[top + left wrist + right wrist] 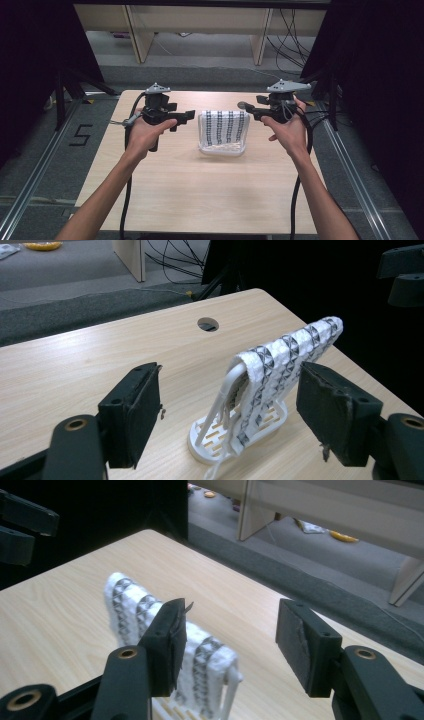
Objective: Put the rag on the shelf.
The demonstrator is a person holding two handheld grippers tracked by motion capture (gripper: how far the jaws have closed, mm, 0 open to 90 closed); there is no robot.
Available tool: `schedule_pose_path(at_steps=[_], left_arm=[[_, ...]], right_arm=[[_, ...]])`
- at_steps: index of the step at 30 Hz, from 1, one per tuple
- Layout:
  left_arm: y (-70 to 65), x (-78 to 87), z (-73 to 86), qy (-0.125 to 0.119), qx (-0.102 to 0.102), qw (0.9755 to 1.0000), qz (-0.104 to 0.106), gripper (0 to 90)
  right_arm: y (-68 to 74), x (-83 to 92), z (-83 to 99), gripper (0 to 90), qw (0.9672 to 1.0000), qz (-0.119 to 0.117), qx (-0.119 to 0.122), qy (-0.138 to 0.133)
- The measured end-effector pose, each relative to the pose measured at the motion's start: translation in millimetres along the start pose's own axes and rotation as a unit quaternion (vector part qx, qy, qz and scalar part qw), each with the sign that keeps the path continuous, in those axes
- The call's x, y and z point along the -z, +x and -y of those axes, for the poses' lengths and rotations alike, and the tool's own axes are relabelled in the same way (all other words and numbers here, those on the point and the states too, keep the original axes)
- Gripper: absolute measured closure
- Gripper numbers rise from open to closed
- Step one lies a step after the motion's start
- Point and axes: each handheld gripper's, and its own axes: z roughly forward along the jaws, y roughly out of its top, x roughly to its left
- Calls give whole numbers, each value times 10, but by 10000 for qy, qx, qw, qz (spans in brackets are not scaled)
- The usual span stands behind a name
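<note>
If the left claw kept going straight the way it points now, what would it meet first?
Most likely the white cloth with grey patterned stripes draped over the white slotted plastic rack. In its own view, the left claw, jaws open, frames that cloth edge-on. Depth is hard to judge, so contact is not certain.

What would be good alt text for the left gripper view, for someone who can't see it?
A white and grey patterned cloth hangs over a white slotted rack on a light wooden table. The left gripper frames it from the foreground with its two black jaws open, touching neither. A round hole in the tabletop lies beyond.
</note>
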Motion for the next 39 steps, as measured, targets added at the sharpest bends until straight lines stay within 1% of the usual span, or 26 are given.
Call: schedule_pose_path(at_steps=[1, 2, 5, 7, 10, 11, 12, 13, 14, 15, 16, 17, 18, 19, 20, 21, 22, 24, 26, 27, 28, 29, 30, 34, 35, 39], left_arm=[[0, 0, 0, 0, 0, 10000, 0, 252], [0, 5, 14, 6, -5, 10000, 27, 252], [0, 22, 52, 16, 9, 10000, 45, 252], [9, 24, 81, -3, 9, 9999, 125, 252], [8, 34, 122, -35, 21, 9999, 134, 252], [3, 43, 131, -8, 37, 9999, 122, 252], [3, 40, 145, -53, 49, 9999, 143, 251], [5, 46, 154, -2, 48, 9999, 159, 250], [4, 43, 168, -38, 64, 9998, 176, 246], [5, 47, 178, -19, 61, 9998, 193, 239], [1, 50, 189, -34, 74, 9997, 211, 234], [-1, 55, 200, -46, 70, 9997, 219, 234], [-10, 73, 223, -74, 38, 9998, 174, 227], [-10, 73, 223, -74, 38, 9998, 174, 223], [-14, 87, 233, -38, -1, 9999, 123, 218], [-19, 90, 249, -90, 17, 9999, 128, 218], [-18, 101, 280, -79, 2, 9999, 133, 215], [-19, 106, 295, -60, 16, 9999, 141, 214], [-14, 97, 331, -63, 51, 9997, 218, 213], [-15, 99, 347, -17, 38, 9998, 205, 213], [-13, 94, 367, -15, 33, 9998, 218, 212], [-11, 91, 383, 11, 15, 9998, 214, 210], [-10, 89, 400, 23, 16, 9998, 207, 206], [3, 77, 468, 42, 15, 9997, 220, 206], [10, 73, 504, 36, 46, 9997, 227, 206], [24, 77, 546, 44, 77, 9997, 230, 206]], right_arm=[[0, 0, 0, 468, 10000, 0, 0, 0], [-4, 10, 7, 468, 10000, -30, 79, 45], [29, 26, 50, 464, 9999, -71, 54, 54], [53, 42, 92, 462, 9999, -86, 44, 82], [68, 51, 122, 458, 9999, -100, 107, 42], [68, 51, 122, 458, 9999, -100, 107, 42], [88, 62, 131, 452, 9999, -135, 29, 75], [86, 54, 139, 445, 9999, -139, 99, 14], [102, 69, 148, 441, 9999, -147, 30, 44], [100, 64, 158, 437, 9998, -102, 134, -41], [125, 71, 177, 420, 9998, -195, 55, -36], [125, 71, 177, 420, 9998, -195, 55, -36], [141, 96, 195, 381, 9998, -206, -65, -50], [141, 96, 195, 381, 9998, -206, -65, -50], [154, 114, 224, 342, 9996, -198, -151, -101], [154, 114, 224, 342, 9996, -198, -151, -101], [171, 128, 260, 334, 9995, -157, -177, -209], [182, 135, 278, 328, 9995, -131, -152, -257], [203, 155, 308, 317, 9996, -119, -144, -231], [220, 161, 323, 316, 9995, -136, -194, -226], [220, 149, 341, 310, 9994, -185, -145, -272], [233, 164, 354, 302, 9996, -124, -162, -197], [247, 161, 387, 302, 9996, -150, -155, -170], [260, 153, 441, 302, 9995, -136, -212, -177], [241, 151, 474, 305, 9995, -191, -191, -154], [240, 151, 523, 306, 9993, -177, -270, -180]])
